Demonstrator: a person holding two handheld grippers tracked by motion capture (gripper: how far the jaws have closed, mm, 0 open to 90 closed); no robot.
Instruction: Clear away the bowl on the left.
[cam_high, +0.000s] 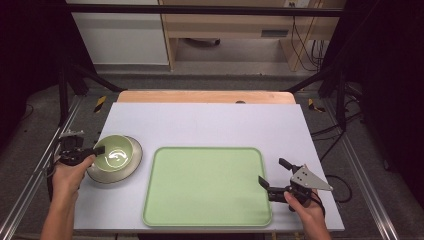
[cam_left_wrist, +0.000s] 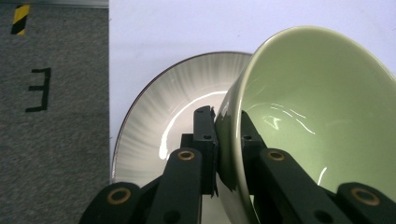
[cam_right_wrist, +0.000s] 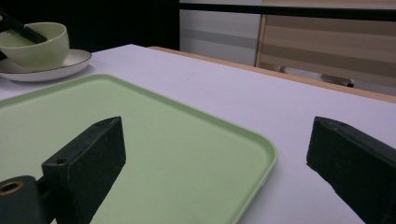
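A pale green bowl (cam_high: 117, 151) sits on a white plate with a dark rim (cam_high: 134, 165) at the table's left. My left gripper (cam_high: 91, 152) is shut on the bowl's near-left rim, one jaw inside and one outside. In the left gripper view that gripper (cam_left_wrist: 227, 126) clamps the wall of the bowl (cam_left_wrist: 317, 107), which looks tilted over the plate (cam_left_wrist: 173, 107). My right gripper (cam_high: 271, 171) is open just off the right edge of a green tray (cam_high: 207, 185), with nothing between its jaws. The right gripper view shows the gripper (cam_right_wrist: 215, 158) open over the tray's corner (cam_right_wrist: 154, 140), with the bowl (cam_right_wrist: 37, 46) far left.
The tray lies bare in the middle of a white mat (cam_high: 210, 125) that covers the wooden table. Grey carpet (cam_left_wrist: 51, 140) borders the table's left edge. Black frame bars and cables stand around the table.
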